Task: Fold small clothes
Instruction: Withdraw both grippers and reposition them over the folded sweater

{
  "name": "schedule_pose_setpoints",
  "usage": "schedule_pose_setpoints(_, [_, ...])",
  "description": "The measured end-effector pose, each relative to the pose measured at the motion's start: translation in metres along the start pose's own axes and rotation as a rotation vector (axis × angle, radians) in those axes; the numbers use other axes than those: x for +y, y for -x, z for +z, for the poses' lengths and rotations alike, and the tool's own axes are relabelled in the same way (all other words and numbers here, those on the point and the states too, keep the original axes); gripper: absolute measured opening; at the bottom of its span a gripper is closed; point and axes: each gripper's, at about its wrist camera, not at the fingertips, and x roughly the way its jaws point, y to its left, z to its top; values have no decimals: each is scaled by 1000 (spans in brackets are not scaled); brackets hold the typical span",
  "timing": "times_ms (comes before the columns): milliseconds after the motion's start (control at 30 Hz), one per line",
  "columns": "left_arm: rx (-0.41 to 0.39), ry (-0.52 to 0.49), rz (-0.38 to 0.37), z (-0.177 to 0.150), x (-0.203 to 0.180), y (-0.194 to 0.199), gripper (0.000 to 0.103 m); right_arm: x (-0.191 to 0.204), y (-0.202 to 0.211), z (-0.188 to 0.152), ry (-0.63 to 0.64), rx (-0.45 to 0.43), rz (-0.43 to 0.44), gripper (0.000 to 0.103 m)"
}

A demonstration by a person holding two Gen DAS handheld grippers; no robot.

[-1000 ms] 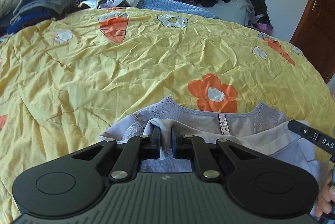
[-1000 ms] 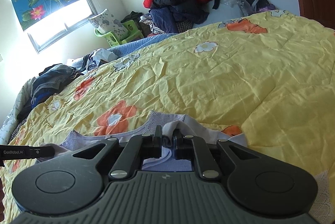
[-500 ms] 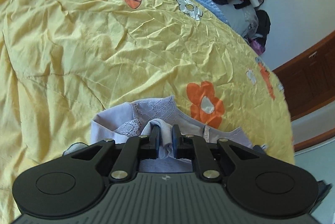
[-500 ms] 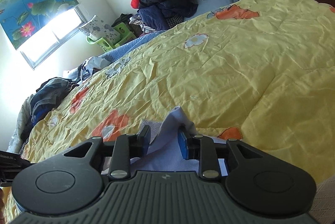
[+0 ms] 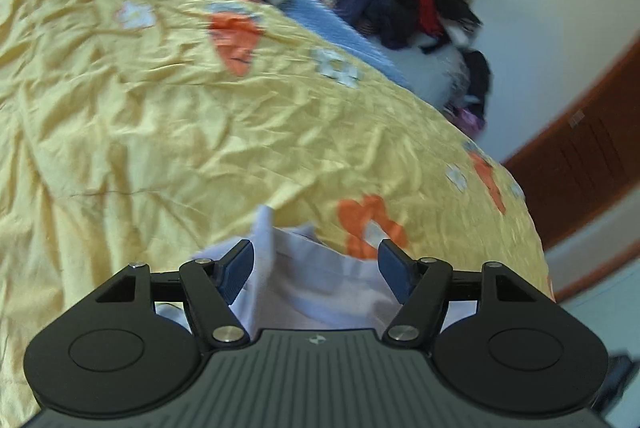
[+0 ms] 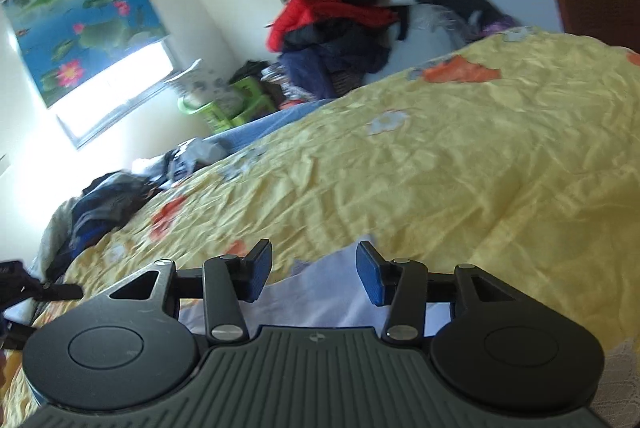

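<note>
Left gripper (image 5: 316,270): jaws have just been opening, now spread wide w/ the pale lilac garment (image 5: 320,284) lying loose between them, pads off the cloth. Right gripper (image 6: 314,274): jaws also just been opening, apart, same garment's edge below/between them, not pinched. Garment sits bunched on the yellow flowered bedspread (image 5: 160,132), at its near edge. Beyond: heap of clothes (image 6: 340,24) by the wall, green crate (image 6: 236,104), window w/ lotus blind (image 6: 84,24). Both views motion-blurred.

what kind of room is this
Most likely a bedroom: a bed under a yellow flowered quilt, heaps of clothes piled against the wall, and a window with a lotus-print blind.
</note>
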Motion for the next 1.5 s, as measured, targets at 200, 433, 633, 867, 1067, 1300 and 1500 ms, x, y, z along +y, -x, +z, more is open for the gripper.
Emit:
schedule_pose_setpoints(200, [70, -181, 53, -35, -30, -27, 68, 12, -27, -14, 42, 178, 11, 59])
schedule_pose_setpoints(433, [5, -307, 211, -53, -32, -25, 69, 28, -5, -17, 185, 90, -143, 69])
schedule_pose_setpoints(633, [-41, -401, 278, -76, -47, -20, 69, 55, 23, -37, 306, 95, -69, 73])
schedule_pose_setpoints(867, [-79, -430, 312, -100, -49, -10, 69, 74, 30, -69, 439, 155, -80, 77])
schedule_pose_setpoints(1067, [-71, -461, 343, -116, -45, -13, 69, 69, 32, -79, 429, 159, -129, 77])
schedule_pose_setpoints(1300, [-101, -489, 368, -128, -44, -14, 78, 77, 44, -90, 466, 141, -123, 83])
schedule_pose_setpoints(1500, [-145, -504, 382, -139, -39, -16, 84, 70, 41, -98, 451, 141, -117, 87])
